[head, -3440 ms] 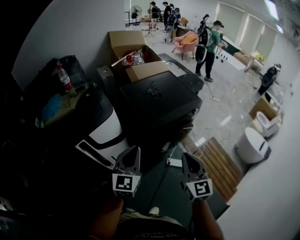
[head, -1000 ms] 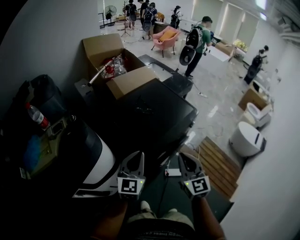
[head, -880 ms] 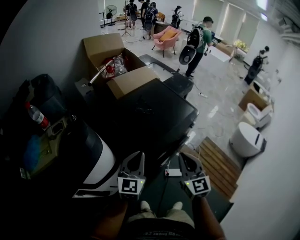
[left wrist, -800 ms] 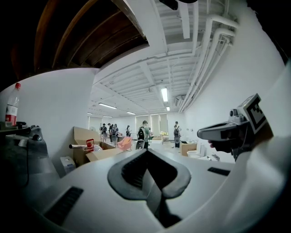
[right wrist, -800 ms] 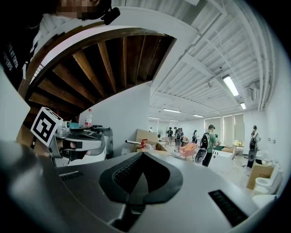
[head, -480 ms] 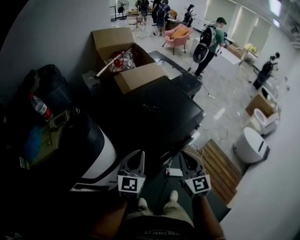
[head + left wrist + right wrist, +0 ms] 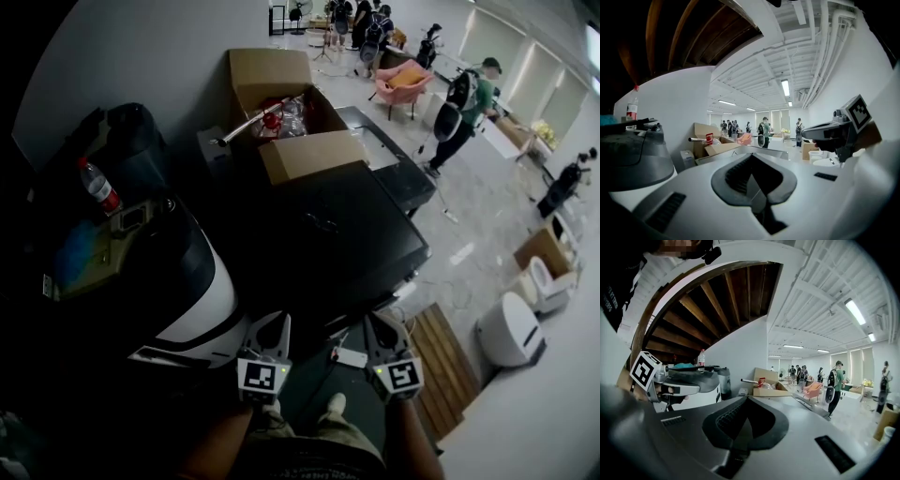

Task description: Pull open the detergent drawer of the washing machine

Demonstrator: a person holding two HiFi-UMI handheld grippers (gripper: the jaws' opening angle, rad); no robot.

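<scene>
The person is holding 2 tools low in the head view, side by side and apart. The left tool (image 7: pixel 270 325) is holding its 2 jaws pressed together, with nothing between them. The right tool (image 7: pixel 382 325) is doing the same: jaws together and empty.

The washing machine (image 7: pixel 202 291), round, white and black, is sitting at 10 o'clock from the left tool, near it but not touching. Its detergent drawer is maybe the dark slot low on the white front, but that part is too dark to be sure.

A big black box (image 7: pixel 347 225) is standing at 12 o'clock from the tools. An open cardboard box (image 7: pixel 314 155) is sitting behind it. A bottle (image 7: pixel 97 186) with a red cap is standing at 10 o'clock, past the washing machine. People (image 7: pixel 459 108) are standing far off at 1 o'clock. A shoe (image 7: pixel 334 406) is showing between the 2 tools.
</scene>
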